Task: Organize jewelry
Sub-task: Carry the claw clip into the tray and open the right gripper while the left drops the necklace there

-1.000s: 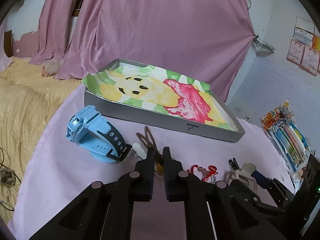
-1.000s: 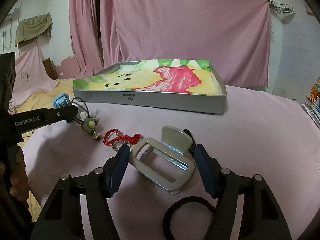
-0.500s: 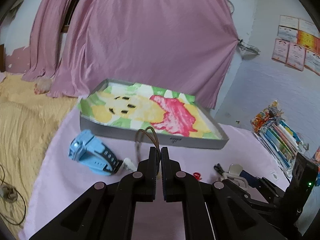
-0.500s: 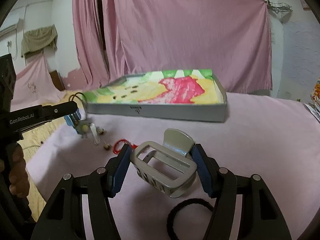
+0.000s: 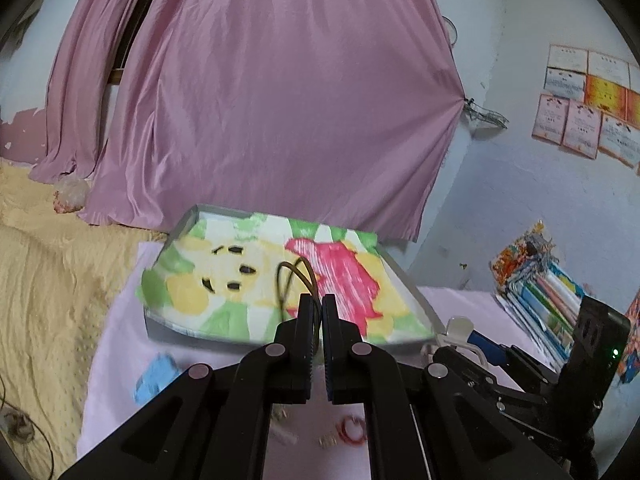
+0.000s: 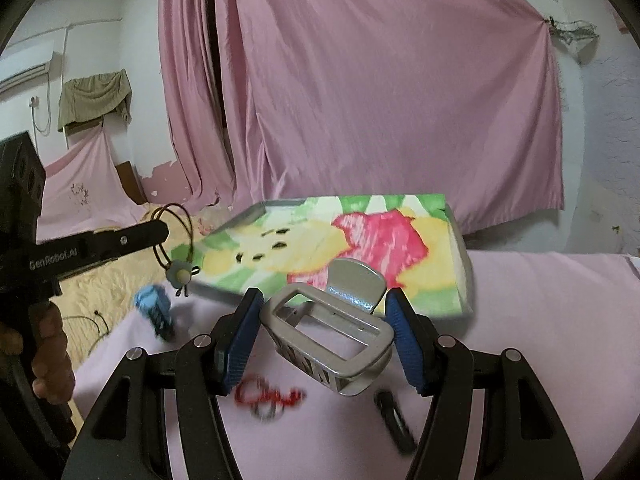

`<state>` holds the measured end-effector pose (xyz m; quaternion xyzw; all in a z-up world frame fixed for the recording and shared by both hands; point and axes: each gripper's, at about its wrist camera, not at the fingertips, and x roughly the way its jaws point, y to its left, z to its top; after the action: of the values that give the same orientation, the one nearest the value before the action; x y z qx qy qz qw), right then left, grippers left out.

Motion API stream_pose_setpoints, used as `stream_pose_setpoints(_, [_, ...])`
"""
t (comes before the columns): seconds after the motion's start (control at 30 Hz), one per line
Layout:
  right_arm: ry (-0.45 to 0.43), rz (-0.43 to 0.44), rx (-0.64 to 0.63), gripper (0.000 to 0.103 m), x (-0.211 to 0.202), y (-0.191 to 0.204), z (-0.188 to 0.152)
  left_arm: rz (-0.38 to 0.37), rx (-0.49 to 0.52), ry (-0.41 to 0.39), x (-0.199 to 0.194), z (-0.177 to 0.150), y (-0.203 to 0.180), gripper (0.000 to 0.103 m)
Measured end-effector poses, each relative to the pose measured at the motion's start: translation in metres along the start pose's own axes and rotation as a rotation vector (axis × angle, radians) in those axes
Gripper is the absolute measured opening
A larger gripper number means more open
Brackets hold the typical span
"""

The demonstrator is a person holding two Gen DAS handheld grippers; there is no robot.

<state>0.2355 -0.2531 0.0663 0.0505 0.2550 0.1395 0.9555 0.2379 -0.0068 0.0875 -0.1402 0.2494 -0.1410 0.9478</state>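
now left gripper [image 5: 316, 312] fingers are pinching a hair tie [image 6: 176, 236], right gripper [image 6: 320, 320] fingers are clamping a hair claw [image 6: 332, 328]; charm swinging could be snagging the tray [image 6: 460, 248] rim.

Hair tie [image 6: 176, 240]: I see a thin brown elastic loop with a pale flower charm hanging below it, pinched in my left gripper [image 5: 315, 307] and held in the air near the tray's left end.
Hair claw clip [image 6: 336, 322]: silver-grey, rectangular open frame, teeth pointing down, clamped between my right gripper's [image 6: 325, 344] blue pads, lifted clear of the cloth.
Tray [image 6: 464, 280]: grey, shallow, lined with a green, yellow and red drawing.
Red bracelet [image 6: 268, 398]: lying blurred on the pink cloth.
Blue watch [image 6: 154, 308]: lying left of the tray.
Black hair band [image 6: 394, 420]: on the cloth, blurred.
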Motion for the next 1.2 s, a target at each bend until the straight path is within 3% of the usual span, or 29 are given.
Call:
stream_pose_setpoints(0.2, [0.038,0.005,0.016,0.058,0.05,0.006,0.024,0.007,-0.023,0.031,0.031,0.022,0.021,0.004])
stream_pose_setpoints(0.5, [0.139,-0.007,0.035,0.058,0.109,0.011,0.024,0.023,-0.098,0.135,0.078,0.025,0.048,0.004])
stream_pose_setpoints(0.8, [0.221,0.003,0.052,0.058,0.132,0.005,0.017,0.073,-0.123,0.255,0.105,0.014,0.057,0.004])
stream_pose_setpoints(1.2, [0.262,0.038,0.112,0.058,0.141,-0.004,0.014,0.154,-0.144,0.276,0.102,0.012,0.062,0.005])
